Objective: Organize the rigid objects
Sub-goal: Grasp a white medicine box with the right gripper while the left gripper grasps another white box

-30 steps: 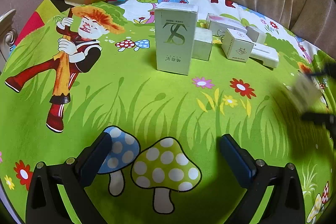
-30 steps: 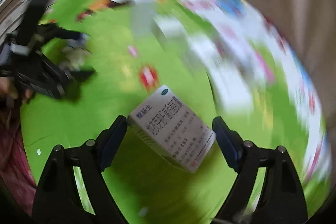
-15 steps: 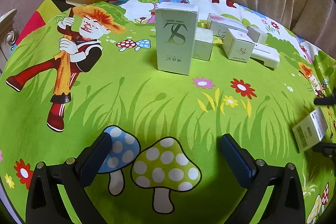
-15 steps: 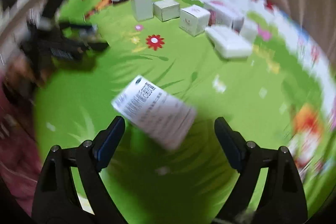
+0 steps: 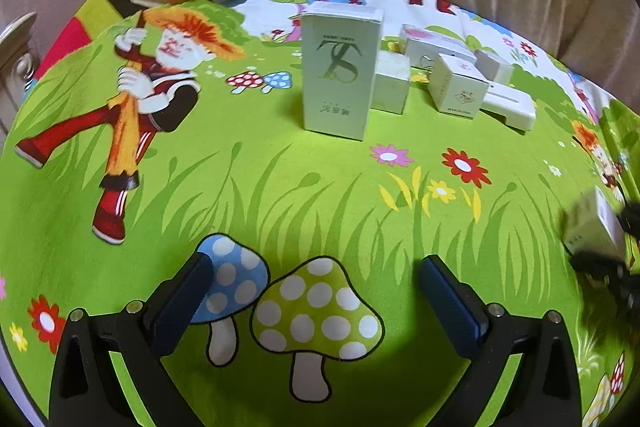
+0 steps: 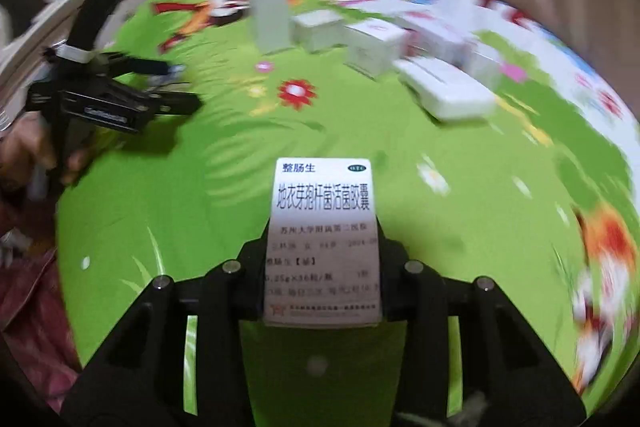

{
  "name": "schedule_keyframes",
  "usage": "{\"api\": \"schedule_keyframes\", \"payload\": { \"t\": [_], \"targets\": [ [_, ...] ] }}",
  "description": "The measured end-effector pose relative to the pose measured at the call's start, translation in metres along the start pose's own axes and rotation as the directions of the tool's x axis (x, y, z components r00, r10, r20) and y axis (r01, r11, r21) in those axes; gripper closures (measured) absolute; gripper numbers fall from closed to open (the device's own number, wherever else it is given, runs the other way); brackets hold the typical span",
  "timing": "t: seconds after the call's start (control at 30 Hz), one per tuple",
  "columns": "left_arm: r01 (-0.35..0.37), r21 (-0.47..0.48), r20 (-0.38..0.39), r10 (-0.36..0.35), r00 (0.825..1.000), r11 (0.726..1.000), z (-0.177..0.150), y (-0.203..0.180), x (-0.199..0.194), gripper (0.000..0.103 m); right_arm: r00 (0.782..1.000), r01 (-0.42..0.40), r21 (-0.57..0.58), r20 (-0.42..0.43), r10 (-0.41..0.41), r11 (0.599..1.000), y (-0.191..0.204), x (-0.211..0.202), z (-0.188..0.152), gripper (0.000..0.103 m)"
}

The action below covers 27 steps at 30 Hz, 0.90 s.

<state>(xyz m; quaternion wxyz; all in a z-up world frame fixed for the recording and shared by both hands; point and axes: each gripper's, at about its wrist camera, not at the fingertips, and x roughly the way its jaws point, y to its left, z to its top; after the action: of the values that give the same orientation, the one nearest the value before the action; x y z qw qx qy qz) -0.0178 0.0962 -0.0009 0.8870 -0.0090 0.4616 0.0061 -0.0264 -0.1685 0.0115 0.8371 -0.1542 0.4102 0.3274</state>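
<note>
The right gripper (image 6: 322, 267) was closing its fingers on the medicine box (image 6: 322, 239), not yet beside the boxes (image 5: 460, 89) grouped at the mat's (image 5: 280, 187) far side, while the left gripper (image 5: 320, 291) waited with fingers apart.

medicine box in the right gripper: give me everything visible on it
Small white cardboard medicine box with a printed label: blue heading, bold black Chinese characters, finer lines below. It sits upright between the closing jaws of the right gripper, pads against both narrow sides, above the green cartoon-print mat. Its underside is hidden.
</note>
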Motion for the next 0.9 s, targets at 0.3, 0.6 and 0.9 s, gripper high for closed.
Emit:
{"api": "schedule_keyframes", "payload": {
  "t": [0.3, 0.6, 0.9],
  "targets": [
    [0.086, -0.155, 0.286, -0.039, 0.958, 0.984, 0.106, 0.009, -0.046, 0.004, 0.995, 0.09, 0.124, 0.021, -0.094, 0.988, 0.005, -0.012, -0.016, 0.058],
    [-0.017, -0.043, 0.002, 0.018, 1.0, 0.999, 0.16, 0.012, 0.035, 0.076, 0.994, 0.108, 0.12, 0.017, -0.111, 0.987, 0.011, -0.008, -0.014, 0.058],
    [0.05, -0.035, 0.162, -0.044, 0.986, 0.998, 0.026, 0.038, -0.047, 0.013, 0.995, 0.092, 0.133, 0.019, -0.095, 0.987, 0.007, -0.008, -0.014, 0.057]
  ]
}}
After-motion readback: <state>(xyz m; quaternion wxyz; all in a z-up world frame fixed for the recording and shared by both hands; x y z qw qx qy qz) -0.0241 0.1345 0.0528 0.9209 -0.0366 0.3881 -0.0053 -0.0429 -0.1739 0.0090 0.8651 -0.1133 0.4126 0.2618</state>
